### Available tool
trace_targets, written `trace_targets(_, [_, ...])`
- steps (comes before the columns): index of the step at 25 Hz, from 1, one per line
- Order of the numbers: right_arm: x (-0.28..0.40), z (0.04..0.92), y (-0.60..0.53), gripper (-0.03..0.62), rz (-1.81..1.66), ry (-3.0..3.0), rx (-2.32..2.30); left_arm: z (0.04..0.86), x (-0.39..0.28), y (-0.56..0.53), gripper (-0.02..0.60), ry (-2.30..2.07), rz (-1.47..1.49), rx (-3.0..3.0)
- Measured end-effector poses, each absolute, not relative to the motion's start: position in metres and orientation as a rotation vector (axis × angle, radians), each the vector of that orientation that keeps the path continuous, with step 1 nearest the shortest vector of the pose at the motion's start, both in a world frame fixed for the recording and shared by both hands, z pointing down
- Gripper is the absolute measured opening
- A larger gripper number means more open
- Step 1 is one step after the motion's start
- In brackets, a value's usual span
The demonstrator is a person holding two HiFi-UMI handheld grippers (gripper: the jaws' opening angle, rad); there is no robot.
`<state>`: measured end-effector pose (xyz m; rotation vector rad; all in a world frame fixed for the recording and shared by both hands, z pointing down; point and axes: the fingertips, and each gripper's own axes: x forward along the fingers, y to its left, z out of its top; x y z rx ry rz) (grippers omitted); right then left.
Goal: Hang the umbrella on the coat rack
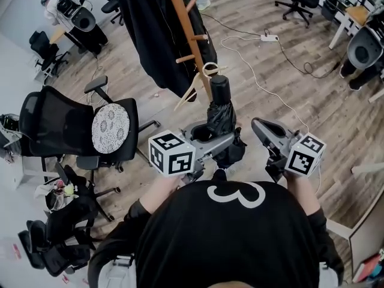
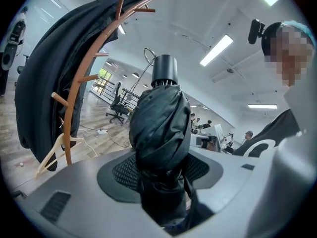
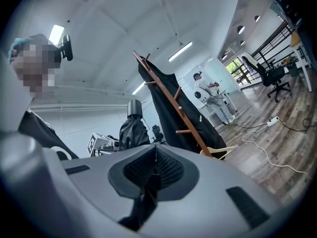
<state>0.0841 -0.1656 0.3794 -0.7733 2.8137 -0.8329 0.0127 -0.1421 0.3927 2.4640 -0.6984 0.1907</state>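
A folded black umbrella (image 1: pixel 221 116) stands upright between the jaws of my left gripper (image 1: pixel 216 138), which is shut on its bundled canopy. In the left gripper view the umbrella (image 2: pixel 159 128) fills the middle, its black cylindrical end on top, with the left gripper (image 2: pixel 163 177) round it. The wooden coat rack (image 1: pixel 183 26) stands just beyond, carrying a black coat (image 1: pixel 150 35) and a pale hanger (image 1: pixel 192 89). My right gripper (image 1: pixel 259 126) is to the umbrella's right, apart from it. In the right gripper view the right gripper (image 3: pixel 154 152) is shut, with a thin black strap (image 3: pixel 141 205) hanging from between its pads.
A black office chair (image 1: pixel 60 128) with a white patterned cushion (image 1: pixel 111 128) stands at the left. A white cable and power strip (image 1: pixel 269 38) lie on the wood floor behind the rack. More chairs and desks line the far right. A person in white (image 3: pixel 210 95) stands in the distance.
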Motion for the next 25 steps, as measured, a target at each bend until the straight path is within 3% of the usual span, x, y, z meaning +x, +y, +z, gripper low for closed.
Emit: trace_targets(25, [0.061,0.402,-0.266,0.026,-0.913,2.75,-0.922,0.412,-0.017,-0.267,0.253,-0.653,0.257,2.479])
